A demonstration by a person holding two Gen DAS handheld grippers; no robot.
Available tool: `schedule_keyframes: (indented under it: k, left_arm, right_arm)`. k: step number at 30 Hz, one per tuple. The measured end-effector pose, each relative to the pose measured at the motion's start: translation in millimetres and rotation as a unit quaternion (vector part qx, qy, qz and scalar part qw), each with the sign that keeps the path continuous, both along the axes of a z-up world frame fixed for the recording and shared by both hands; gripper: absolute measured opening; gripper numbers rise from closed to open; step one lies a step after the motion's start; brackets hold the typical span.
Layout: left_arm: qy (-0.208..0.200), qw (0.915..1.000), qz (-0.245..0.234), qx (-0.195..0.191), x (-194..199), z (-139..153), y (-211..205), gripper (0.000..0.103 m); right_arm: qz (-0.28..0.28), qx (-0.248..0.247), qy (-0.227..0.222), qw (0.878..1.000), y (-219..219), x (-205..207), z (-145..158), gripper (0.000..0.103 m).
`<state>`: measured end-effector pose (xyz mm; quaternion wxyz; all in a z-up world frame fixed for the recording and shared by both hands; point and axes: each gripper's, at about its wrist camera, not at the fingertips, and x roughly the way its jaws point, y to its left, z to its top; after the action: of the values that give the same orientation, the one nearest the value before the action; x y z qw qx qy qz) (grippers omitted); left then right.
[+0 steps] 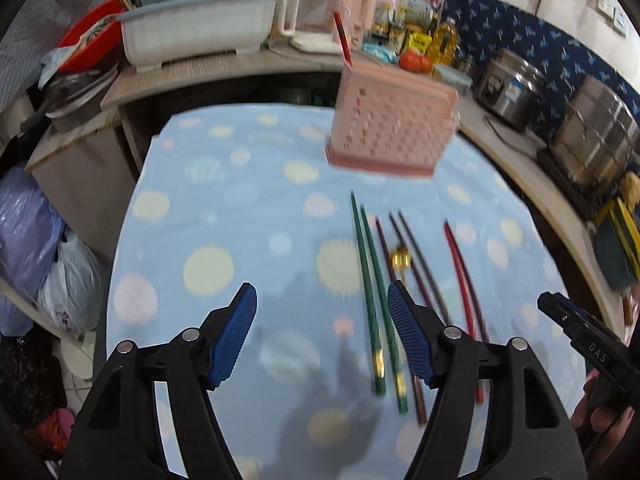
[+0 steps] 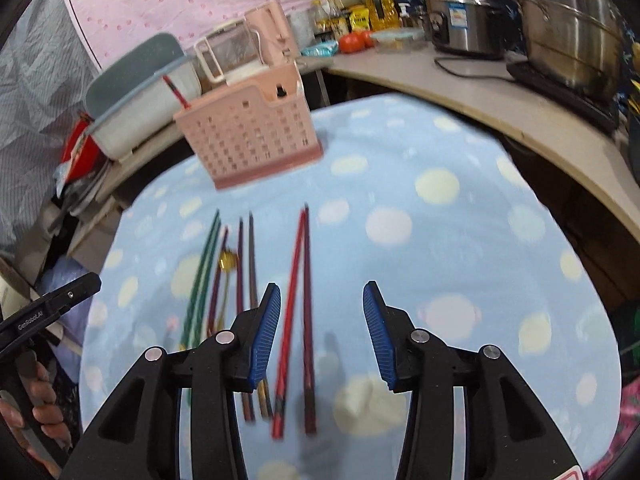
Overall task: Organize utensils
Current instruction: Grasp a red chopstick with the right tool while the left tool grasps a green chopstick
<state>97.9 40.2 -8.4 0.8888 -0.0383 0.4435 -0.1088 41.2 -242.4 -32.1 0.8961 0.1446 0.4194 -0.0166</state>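
Note:
A pink perforated utensil basket (image 1: 390, 128) (image 2: 252, 136) stands at the far side of a blue dotted cloth (image 1: 240, 220) (image 2: 440, 240), with one red chopstick (image 1: 342, 38) (image 2: 175, 91) upright in it. Green chopsticks (image 1: 370, 292) (image 2: 202, 272), dark purple chopsticks (image 1: 416, 264) (image 2: 246, 264), a gold spoon (image 1: 400, 260) (image 2: 227, 260) and red chopsticks (image 1: 460, 272) (image 2: 298, 300) lie side by side on the cloth. My left gripper (image 1: 322, 336) is open and empty above the cloth, left of the green pair. My right gripper (image 2: 322, 332) is open and empty above the red pair.
A curved counter (image 2: 500, 96) behind the cloth holds steel pots (image 2: 560, 20), a rice cooker (image 1: 512, 88), bottles, tomatoes (image 1: 416, 62), a blender jug (image 2: 228, 52) and a grey dish rack (image 1: 200, 28). Plastic bags (image 1: 48, 264) lie at the left.

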Motion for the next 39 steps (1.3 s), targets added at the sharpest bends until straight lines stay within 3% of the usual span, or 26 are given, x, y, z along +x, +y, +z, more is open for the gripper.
schedule_keyframes:
  k: [3, 9, 23, 27, 34, 39]
  left_arm:
    - [0.009, 0.9997, -0.01, 0.019, -26, -15, -4, 0.065]
    - [0.03, 0.9991, -0.018, 0.022, -61, -43, -11, 0.065]
    - [0.027, 0.9989, -0.011, 0.037, -65, -53, -24, 0.064]
    - [0.028, 0.9988, -0.012, 0.039, -63, -54, -27, 0.064]
    - [0.034, 0.9986, -0.012, 0.038, -60, -58, -28, 0.064]
    - [0.039, 0.9986, -0.012, 0.034, -57, -60, -28, 0.064]
  right_arm:
    - [0.002, 0.003, 0.019, 1.0, 5, -22, -18, 0.042]
    - [0.012, -0.006, 0.037, 0.999, 17, -47, -41, 0.042]
    - [0.029, -0.018, 0.034, 0.999, 32, -36, -54, 0.039]
    - [0.031, -0.018, 0.037, 0.999, 32, -33, -57, 0.029]
    - [0.03, -0.024, 0.041, 0.998, 32, -31, -62, 0.022]
    - [0.031, -0.043, 0.04, 0.998, 32, -33, -64, 0.008]
